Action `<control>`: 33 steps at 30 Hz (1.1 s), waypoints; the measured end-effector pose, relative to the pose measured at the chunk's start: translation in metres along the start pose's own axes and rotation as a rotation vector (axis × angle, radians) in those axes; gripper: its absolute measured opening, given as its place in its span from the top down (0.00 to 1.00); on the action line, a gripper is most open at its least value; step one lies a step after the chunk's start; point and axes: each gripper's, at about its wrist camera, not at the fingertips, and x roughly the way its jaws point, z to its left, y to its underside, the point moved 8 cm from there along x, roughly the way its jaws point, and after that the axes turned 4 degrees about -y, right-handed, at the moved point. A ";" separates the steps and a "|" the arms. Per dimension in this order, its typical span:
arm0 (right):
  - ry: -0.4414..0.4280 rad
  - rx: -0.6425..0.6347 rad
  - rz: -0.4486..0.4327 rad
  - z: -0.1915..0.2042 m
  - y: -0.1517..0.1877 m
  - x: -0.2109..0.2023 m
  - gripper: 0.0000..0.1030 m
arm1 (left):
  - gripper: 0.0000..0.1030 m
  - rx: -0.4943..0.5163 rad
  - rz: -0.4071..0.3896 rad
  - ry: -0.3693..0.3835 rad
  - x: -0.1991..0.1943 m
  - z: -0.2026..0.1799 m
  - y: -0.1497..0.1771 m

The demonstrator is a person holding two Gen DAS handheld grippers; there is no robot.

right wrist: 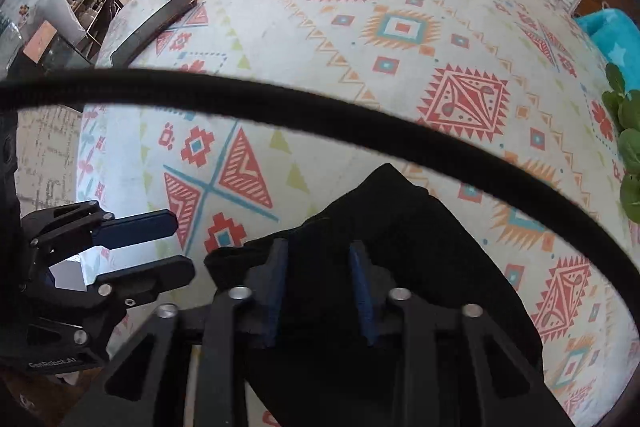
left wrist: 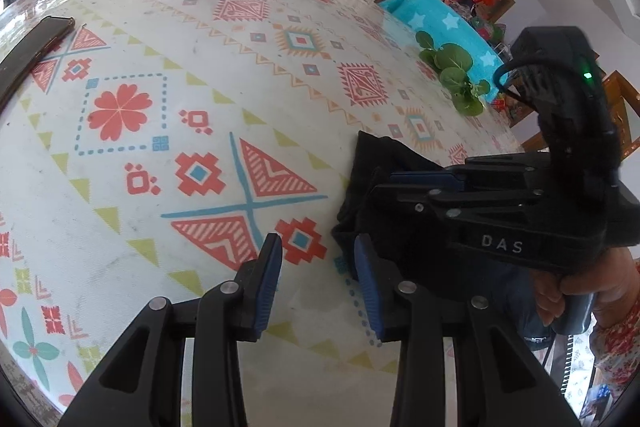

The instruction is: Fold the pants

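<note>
- Black pants [right wrist: 400, 267] lie bunched in a rumpled heap on the patterned tablecloth [left wrist: 200, 67], near its front edge.
- Left gripper [left wrist: 318, 283]: jaws apart, holding nothing.
- Right gripper [right wrist: 318, 287]: jaws apart over the pants.

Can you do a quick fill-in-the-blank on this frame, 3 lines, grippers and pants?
1. The pants are colored ____.
2. The left gripper hovers over the patterned tablecloth, its jaws ____.
3. The right gripper hangs above the ____.

Missing words: black; open; pants
</note>
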 end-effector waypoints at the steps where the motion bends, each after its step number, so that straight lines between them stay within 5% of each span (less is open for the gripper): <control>1: 0.003 0.003 -0.011 0.001 -0.001 -0.006 0.88 | 0.65 -0.001 0.000 0.005 0.001 -0.002 -0.002; 5: 0.005 0.027 -0.061 0.002 -0.010 -0.026 0.90 | 0.54 0.011 -0.017 0.038 0.009 -0.014 -0.015; 12: -0.011 0.068 -0.115 -0.009 -0.022 -0.047 0.90 | 0.54 0.038 -0.006 0.114 0.033 -0.039 -0.028; 14: -0.018 0.075 -0.118 -0.011 -0.025 -0.047 0.90 | 0.82 0.003 0.026 0.195 0.037 -0.044 -0.030; 15: -0.025 0.080 -0.118 -0.011 -0.028 -0.044 0.90 | 0.83 -0.013 0.038 0.217 0.038 -0.045 -0.031; 23: 0.006 0.137 -0.092 -0.028 -0.051 -0.005 0.92 | 0.88 0.001 0.047 0.064 0.040 -0.024 -0.027; 26: 0.043 0.153 -0.084 -0.036 -0.054 0.005 0.92 | 0.82 0.018 0.051 0.008 0.035 -0.018 -0.023; 33: 0.156 0.294 -0.246 -0.080 -0.022 -0.075 0.91 | 0.76 0.017 -0.010 -0.048 -0.002 -0.009 -0.041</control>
